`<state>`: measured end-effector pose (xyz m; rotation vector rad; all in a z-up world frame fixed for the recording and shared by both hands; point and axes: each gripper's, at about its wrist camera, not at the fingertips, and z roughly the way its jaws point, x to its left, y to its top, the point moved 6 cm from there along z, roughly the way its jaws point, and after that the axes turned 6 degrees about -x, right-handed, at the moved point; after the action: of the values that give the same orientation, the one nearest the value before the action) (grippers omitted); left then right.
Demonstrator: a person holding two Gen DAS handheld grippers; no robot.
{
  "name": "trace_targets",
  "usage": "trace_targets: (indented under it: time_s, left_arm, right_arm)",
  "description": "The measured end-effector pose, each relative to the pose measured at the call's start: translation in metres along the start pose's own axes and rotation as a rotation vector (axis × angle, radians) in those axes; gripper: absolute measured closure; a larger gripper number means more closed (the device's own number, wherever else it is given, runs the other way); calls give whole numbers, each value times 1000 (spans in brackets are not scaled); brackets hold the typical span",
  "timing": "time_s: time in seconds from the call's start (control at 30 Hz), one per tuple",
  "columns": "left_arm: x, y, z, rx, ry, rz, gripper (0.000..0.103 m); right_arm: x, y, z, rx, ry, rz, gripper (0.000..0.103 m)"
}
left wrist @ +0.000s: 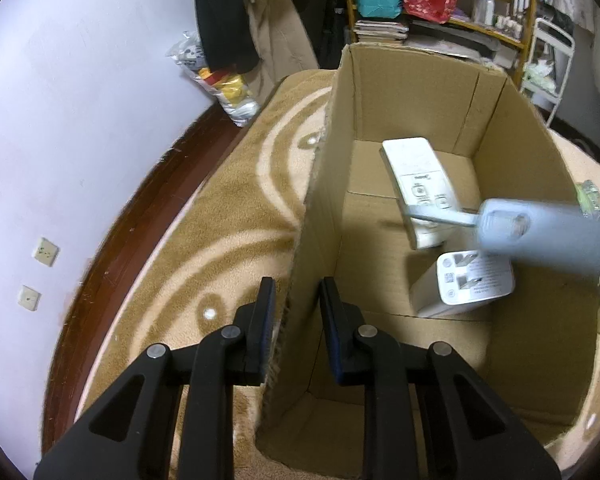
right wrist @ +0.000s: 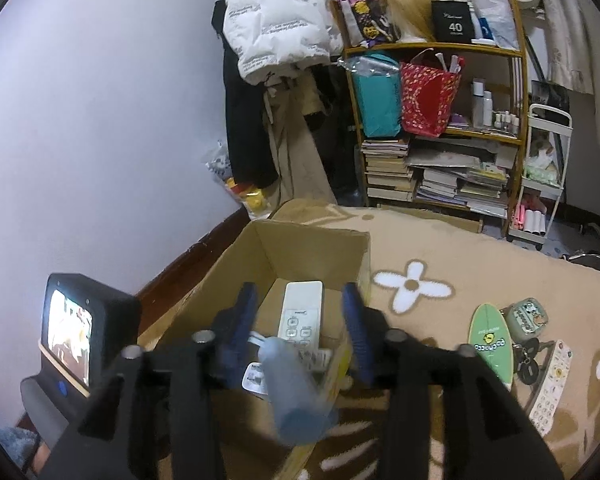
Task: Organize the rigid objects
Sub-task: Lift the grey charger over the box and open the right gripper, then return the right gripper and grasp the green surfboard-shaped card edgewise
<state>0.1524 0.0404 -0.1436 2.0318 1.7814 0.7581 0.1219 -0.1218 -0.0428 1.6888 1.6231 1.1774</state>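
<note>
Right wrist view: pale blue plastic tool [right wrist: 292, 392], blurred, sits between the spread right gripper [right wrist: 300, 320], above the open brown cardboard box [right wrist: 228, 264]; left gripper [left wrist: 296, 308] straddles the box's wall, parted.

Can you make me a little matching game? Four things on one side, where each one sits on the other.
1 white remote
2 white charger
3 green surfboard tag
4 blue object

A on the blanket, outside the cardboard box
B blurred, just ahead of the open right tongs
C in the box, buttons up
D in the box, plug pins showing

Pairs: 1-C, 2-D, 3-A, 4-B
</note>
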Motion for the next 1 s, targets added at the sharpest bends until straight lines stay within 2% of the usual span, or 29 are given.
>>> trace_targets:
  time_s: [0.13,0.4,0.73,1.0]
  left_arm:
    - [2,-1,3,6,20,10,81]
    - [3,0,3,-3,20,8,80]
    - [0,0,1,-3,22,11,80]
    - [0,0,1,-3,22,11,80]
  right_arm:
    - [-7,5,-5,-14,-19,18,34]
    - [-32,5,-9,-16,-81,56,1]
    - [-86,-8,-5,19,-231,99,0]
    - [-135,-23,-1,67,-296,165,0]
